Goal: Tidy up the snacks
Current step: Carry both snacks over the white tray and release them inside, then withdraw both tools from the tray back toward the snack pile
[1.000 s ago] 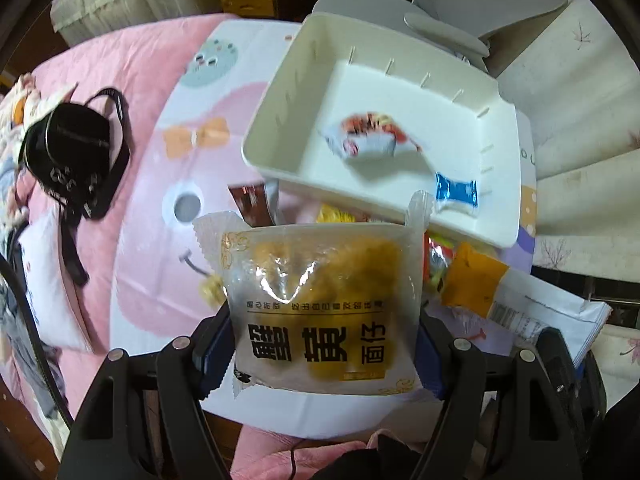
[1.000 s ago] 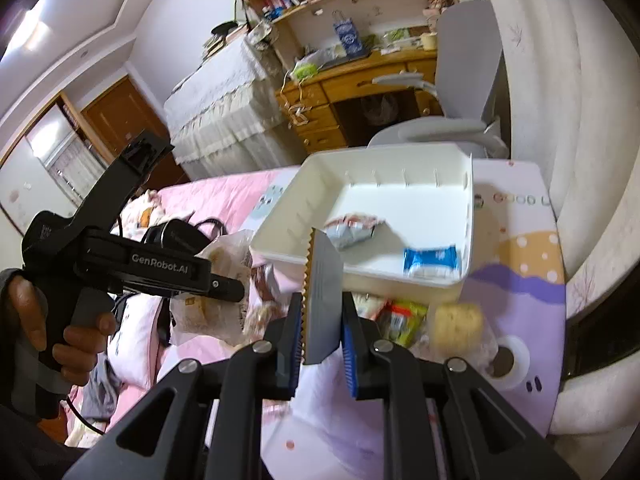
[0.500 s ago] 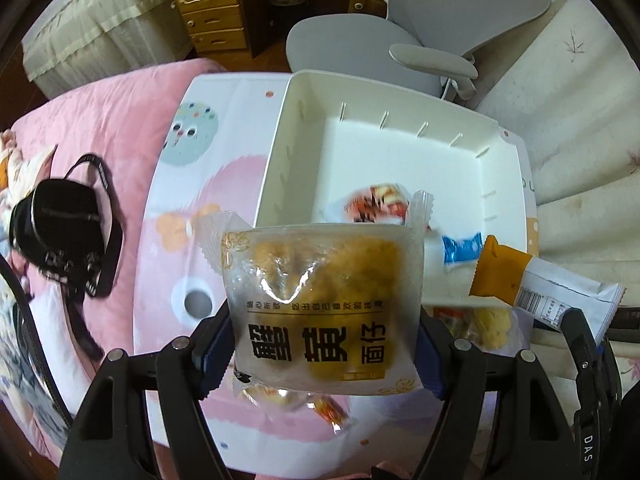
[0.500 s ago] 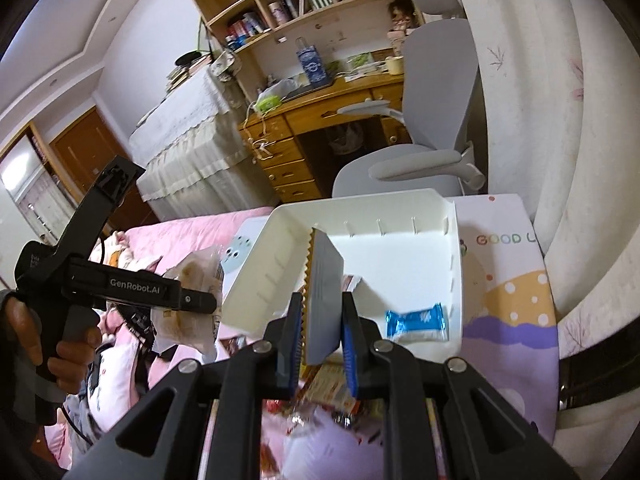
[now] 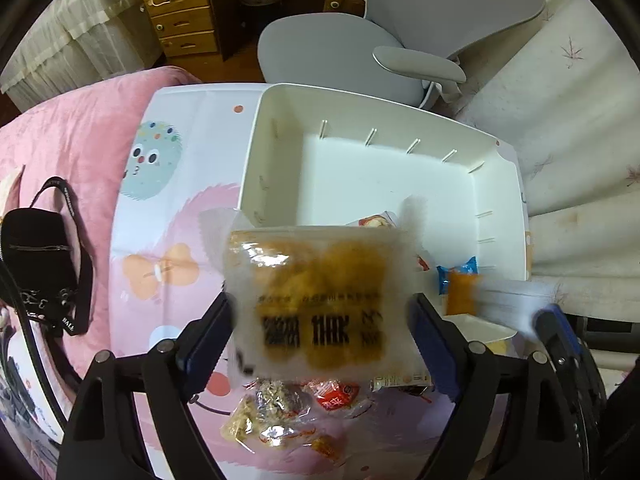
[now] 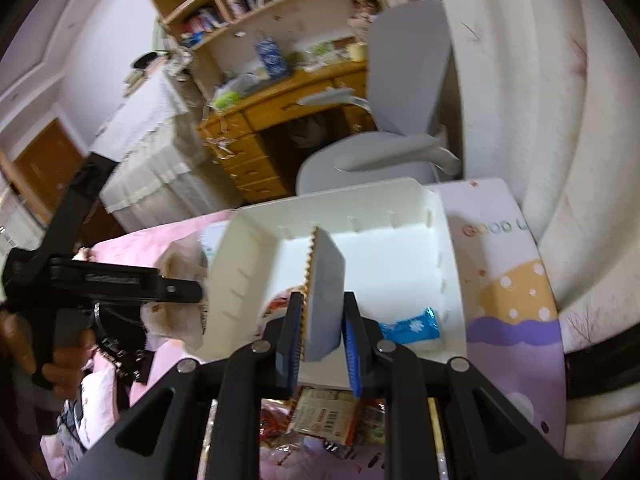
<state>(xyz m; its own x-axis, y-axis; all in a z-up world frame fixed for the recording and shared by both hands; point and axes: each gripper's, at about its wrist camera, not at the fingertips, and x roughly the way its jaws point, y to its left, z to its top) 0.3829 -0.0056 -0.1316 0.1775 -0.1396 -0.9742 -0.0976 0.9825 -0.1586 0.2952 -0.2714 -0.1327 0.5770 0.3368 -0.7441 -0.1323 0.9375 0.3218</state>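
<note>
the left tongs (image 5: 320, 316) point steeply down over the near rim of the white bin (image 5: 276, 136), and their jaws are opening: the blue pads stand clear on both sides of the clear bag of yellow snacks (image 5: 320, 300), which shows blurred between them with a gap at each side, so they no longer press on it. the bag overlaps the bin's near wall, its top edge over the bin's floor. the right tongs (image 6: 322, 336) are pressed together on a flat grey packet with a serrated edge (image 6: 326, 292), held upright on edge above the bin's near side; their jaws are easing apart slightly, though the pads still look to touch the packet.

inside the bin, a blue wrapped candy (image 6: 410, 326) lies by the near right wall, and a red and white wrapped snack (image 5: 374, 222) peeks out behind the bag's top edge. in front of the bin, below both tongs, a heap of loose snack packets (image 5: 288, 412) lies on the pink patterned cloth (image 5: 168, 208). left of the bin, well apart, a black camera bag (image 5: 36, 264) rests on the pink bedding. behind the bin stands a grey office chair (image 5: 400, 40), with a wooden desk (image 6: 280, 112) further behind. a person's hand (image 6: 60, 360) grips the left tongs' handle, left of the bin.
</note>
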